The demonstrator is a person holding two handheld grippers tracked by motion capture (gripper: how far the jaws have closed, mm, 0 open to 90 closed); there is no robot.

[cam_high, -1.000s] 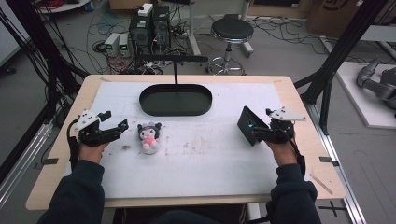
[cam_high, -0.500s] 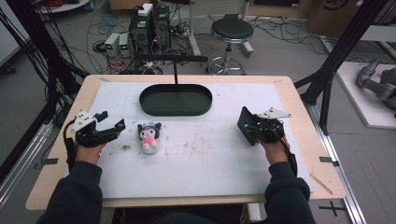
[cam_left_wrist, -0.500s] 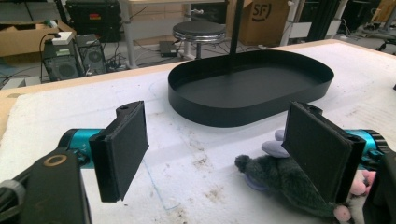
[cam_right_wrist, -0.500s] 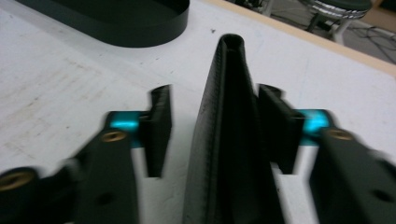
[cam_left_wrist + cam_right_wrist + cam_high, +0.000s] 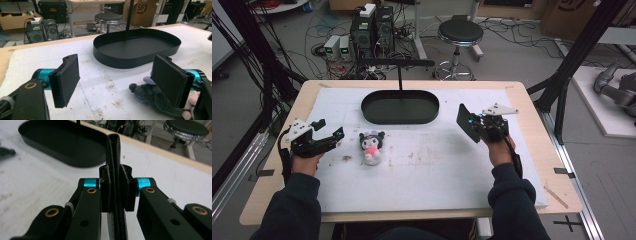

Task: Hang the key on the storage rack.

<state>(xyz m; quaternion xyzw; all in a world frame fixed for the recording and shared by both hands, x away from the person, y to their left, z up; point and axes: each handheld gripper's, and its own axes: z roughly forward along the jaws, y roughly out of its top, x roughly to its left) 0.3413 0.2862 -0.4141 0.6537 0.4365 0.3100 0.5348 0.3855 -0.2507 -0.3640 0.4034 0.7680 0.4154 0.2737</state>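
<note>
My right gripper (image 5: pixel 472 122) sits at about three o'clock on the table (image 5: pixel 532 115), lifted off the white mat (image 5: pixel 437 170). Its jaws have just been closing, and they now press flat on a black wallet (image 5: pixel 114 157) that stands on edge between them, its folded spine pointing away from me. In the high view the wallet (image 5: pixel 466 122) tilts toward the middle of the table, near the right end of the black oval tray (image 5: pixel 399 107), which lies at twelve o'clock and does not touch it.

My left gripper (image 5: pixel 328 136) rests at nine o'clock with its jaws wide apart and nothing between them. Just beside its tips, toward the centre, lies a small plush toy (image 5: pixel 371 146), dark-headed with a pink front. In the left gripper view the toy (image 5: pixel 152 97) lies partly behind the right-hand jaw, and whether they touch I cannot tell.
</note>
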